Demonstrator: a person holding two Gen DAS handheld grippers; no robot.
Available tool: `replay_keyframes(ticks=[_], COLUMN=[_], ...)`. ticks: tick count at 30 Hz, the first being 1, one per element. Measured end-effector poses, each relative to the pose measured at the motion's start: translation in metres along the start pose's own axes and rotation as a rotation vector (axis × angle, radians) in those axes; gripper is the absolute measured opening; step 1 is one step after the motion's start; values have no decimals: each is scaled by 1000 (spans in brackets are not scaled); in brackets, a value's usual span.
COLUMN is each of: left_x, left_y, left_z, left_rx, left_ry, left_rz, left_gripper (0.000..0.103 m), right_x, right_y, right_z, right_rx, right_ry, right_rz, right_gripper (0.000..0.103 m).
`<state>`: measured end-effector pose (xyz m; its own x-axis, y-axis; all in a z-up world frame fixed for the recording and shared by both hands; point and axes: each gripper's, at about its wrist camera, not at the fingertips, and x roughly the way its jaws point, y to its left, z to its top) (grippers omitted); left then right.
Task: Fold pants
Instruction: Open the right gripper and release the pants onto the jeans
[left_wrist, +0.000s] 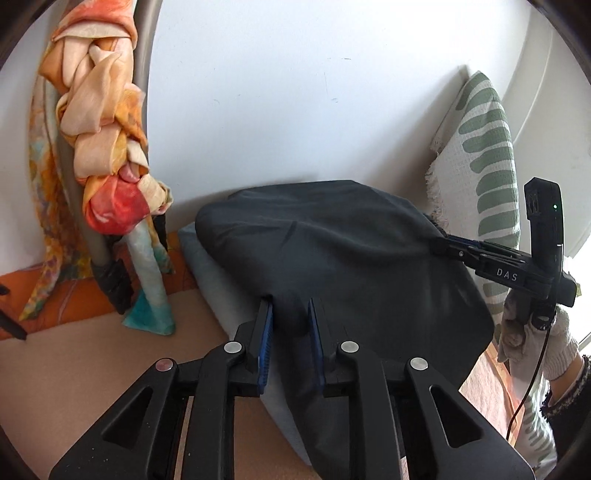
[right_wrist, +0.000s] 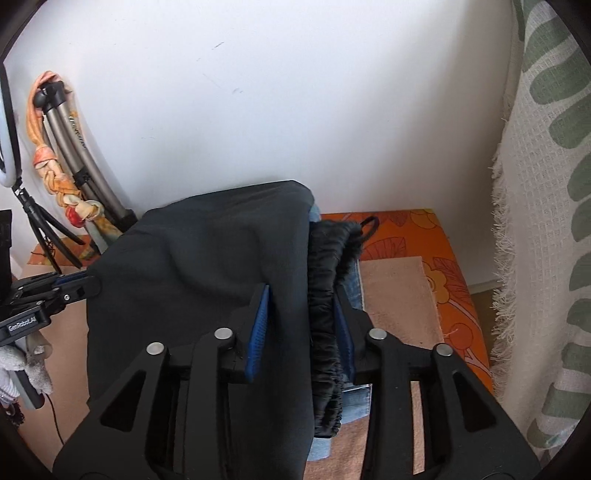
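Pants, dark charcoal and soft, lie draped over a stack of folded clothes, and both tools sit right at the fabric. Nearest in the left wrist view, the left gripper has its blue pads slightly parted with a ridge of dark cloth rising between them; the pads look loose on it rather than clamped, so nothing is truly pinched there. Over in the right wrist view, the right gripper stands spread wider, straddling the fold edge and the gathered elastic waistband, which runs along its right finger without being squeezed.

Judging by the drape, this cloth is light, limp and a bit slick; it will sag and slide rather than hold a crease, so a single-layer pinch would let the rest trail. The waistband is the thickest, grippiest part and looks like the surest hold, with the doubled fold edge as the second.

Just beyond the right tool's tips, folded blue jeans peek out beneath the waistband on a peach towel. Farther off, an orange floral cover, then a tripod wrapped in an orange scarf against the white wall.
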<state>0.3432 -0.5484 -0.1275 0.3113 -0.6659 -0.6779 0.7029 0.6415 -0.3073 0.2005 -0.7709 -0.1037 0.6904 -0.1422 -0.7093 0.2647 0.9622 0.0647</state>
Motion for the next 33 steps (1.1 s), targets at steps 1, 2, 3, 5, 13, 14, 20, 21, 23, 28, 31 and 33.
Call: replay_keyframes(ticks=[1, 2, 3, 5, 13, 14, 20, 21, 23, 28, 31, 33], left_x=[-1, -3, -4, -8, -38, -44, -80, -87, -99, -130, -143, -155], left_y=[1, 2, 3, 7, -8, -11, -24, -27, -33, -44, -50, -53], left_z=[-2, -5, -6, -11, -19, -20, -27, -28, -32, -44, -56, -67], left_rx=[1, -3, -12, -36, -11, -5, 32, 43, 70, 111, 118, 124], left_ry=[5, 7, 10, 19, -12, -24, -55, -63, -85, -128, -136, -151], left_rz=[6, 6, 5, 5, 8, 9, 49, 56, 77, 132, 159, 159], left_gripper=[22, 23, 25, 31, 54, 57, 70, 74, 78, 82, 82, 82], right_x=[-2, -7, -11, -19, -55, -59, -89, -96, -109, -139, -154, -164], right_y=[-2, -3, -4, -7, 6, 9, 29, 33, 40, 58, 70, 78], right_z=[0, -1, -1, -1, -9, -10, -21, -23, -27, -38, -47, -56], right_rx=[3, 4, 8, 24, 21, 25, 12, 8, 9, 13, 24, 40], right_ry=[-6, -16, -26, -36, -66, -67, -81, -90, -114, -152, -167, -173], right_rz=[-20, -39, -55, -63, -94, -98, -172, -182, -198, -237, -230, -216], right_gripper=[56, 63, 65, 68, 83, 86, 96, 97, 102, 103, 103, 103])
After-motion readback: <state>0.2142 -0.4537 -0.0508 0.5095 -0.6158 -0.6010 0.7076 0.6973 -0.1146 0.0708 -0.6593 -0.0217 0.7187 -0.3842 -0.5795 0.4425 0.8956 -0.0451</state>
